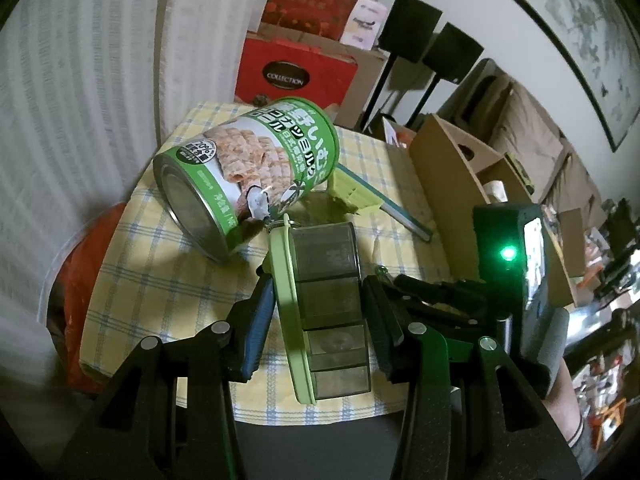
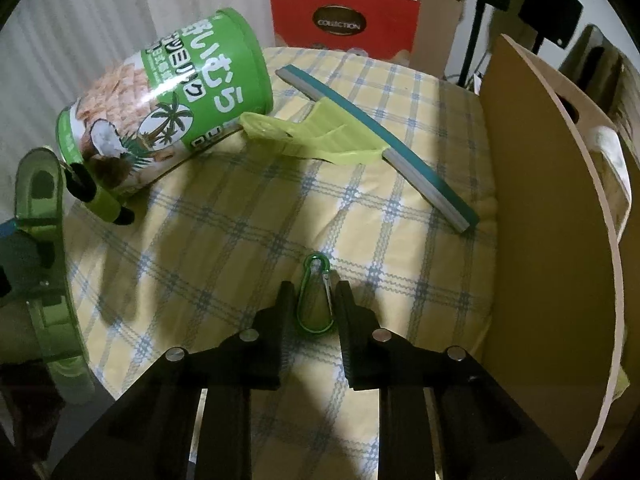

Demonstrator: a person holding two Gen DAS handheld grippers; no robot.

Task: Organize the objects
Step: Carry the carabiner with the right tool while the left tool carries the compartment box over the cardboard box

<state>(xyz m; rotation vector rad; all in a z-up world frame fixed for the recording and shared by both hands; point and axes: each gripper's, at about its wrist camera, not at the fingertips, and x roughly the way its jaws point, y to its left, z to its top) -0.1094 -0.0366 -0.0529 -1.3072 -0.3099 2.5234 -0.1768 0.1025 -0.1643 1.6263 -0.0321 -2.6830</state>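
My left gripper is shut on a pill box with a pale green lid and smoky compartments, held just above the checked cloth. In the right wrist view, a small green carabiner lies flat on the cloth. My right gripper straddles it, and the pads rest against both of its sides. A green can lies on its side at the far left of the table. A squeegee with a lime handle and a teal blade lies beside the can.
A wooden caddy stands along the right edge of the yellow checked tablecloth. A red box and black speakers on stands are behind the table. The right gripper's housing shows a green light.
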